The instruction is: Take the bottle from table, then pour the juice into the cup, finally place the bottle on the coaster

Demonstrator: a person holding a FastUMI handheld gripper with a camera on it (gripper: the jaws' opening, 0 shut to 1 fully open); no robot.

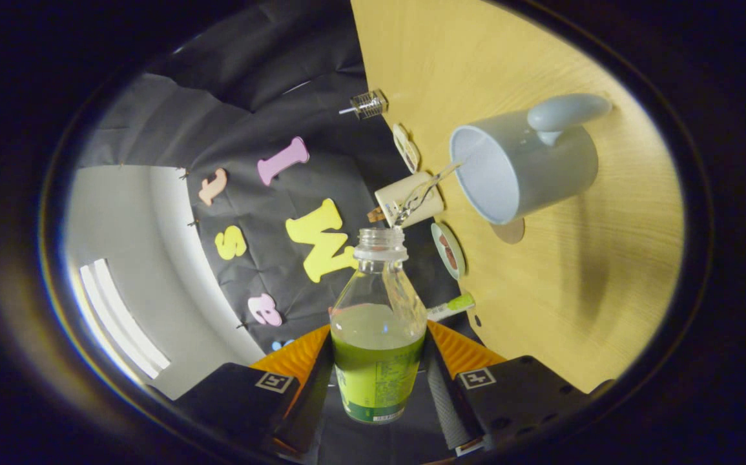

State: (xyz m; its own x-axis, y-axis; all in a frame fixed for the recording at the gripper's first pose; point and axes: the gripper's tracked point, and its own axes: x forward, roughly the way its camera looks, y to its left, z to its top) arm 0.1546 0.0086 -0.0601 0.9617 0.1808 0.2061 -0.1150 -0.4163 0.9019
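Pouring step in hand: my fingers (378,361) grip the bottle (379,336) on both sides, tilted, its stream entering the cup (521,168) just beyond on the worktop (573,290). Next, I judge: right the bottle, then locate the coaster (448,250).

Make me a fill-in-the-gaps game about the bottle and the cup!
1. The hand-held gripper is shut on the ____.
2. Liquid streams from the bottle's open mouth into the pale blue ____.
3. The cup stands on a ____ table.
4. The bottle has no ____ on its mouth.

Missing words: bottle; cup; wooden; cap
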